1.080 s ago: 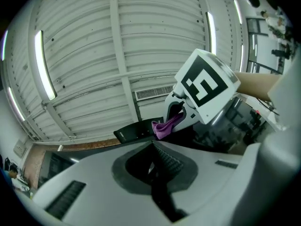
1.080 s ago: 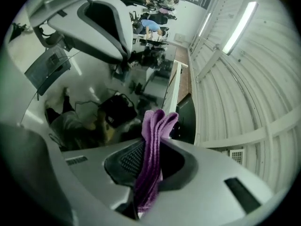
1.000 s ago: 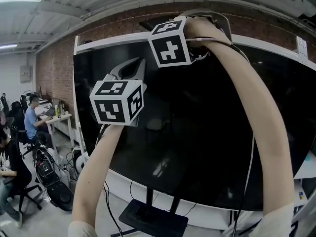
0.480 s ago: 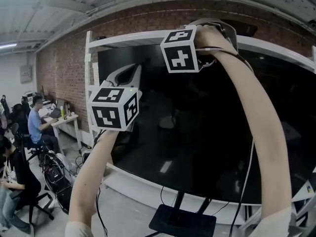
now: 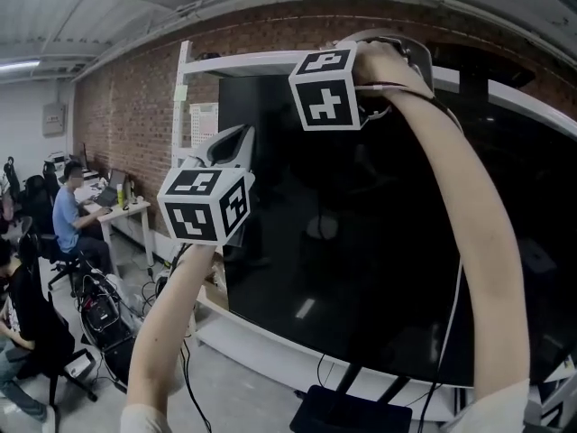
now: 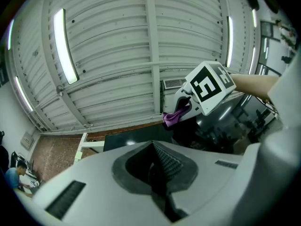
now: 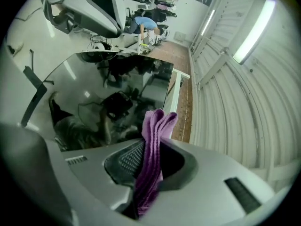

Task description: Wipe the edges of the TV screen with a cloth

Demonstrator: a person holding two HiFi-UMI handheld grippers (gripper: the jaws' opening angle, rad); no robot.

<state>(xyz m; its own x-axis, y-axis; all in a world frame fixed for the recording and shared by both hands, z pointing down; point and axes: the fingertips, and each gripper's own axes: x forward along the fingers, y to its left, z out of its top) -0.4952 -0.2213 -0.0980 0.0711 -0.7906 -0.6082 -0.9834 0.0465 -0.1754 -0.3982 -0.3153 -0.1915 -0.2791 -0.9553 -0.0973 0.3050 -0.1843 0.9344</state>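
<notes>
The big black TV screen [image 5: 379, 242] fills the head view, with its white top edge [image 5: 261, 61] running above it. My right gripper [image 7: 155, 147] is shut on a folded purple cloth [image 7: 154, 131]. It is held up at the TV's top edge [image 7: 175, 86], and its marker cube [image 5: 326, 88] shows there in the head view. The left gripper [image 5: 231, 147] hovers lower in front of the screen's left part, jaws shut with nothing between them. In the left gripper view the purple cloth [image 6: 175, 117] hangs from the right gripper beside the screen [image 6: 136, 139].
A red brick wall [image 5: 126, 124] stands behind the TV. At the far left, people sit at desks [image 5: 68, 215], with bags [image 5: 104, 318] on the floor. The TV stand's dark base [image 5: 352, 413] and loose cables lie below the screen.
The head view has swung left, so the TV's left edge now sits further right in the picture. Both grippers hold about the same places, and the cloth stays gripped.
</notes>
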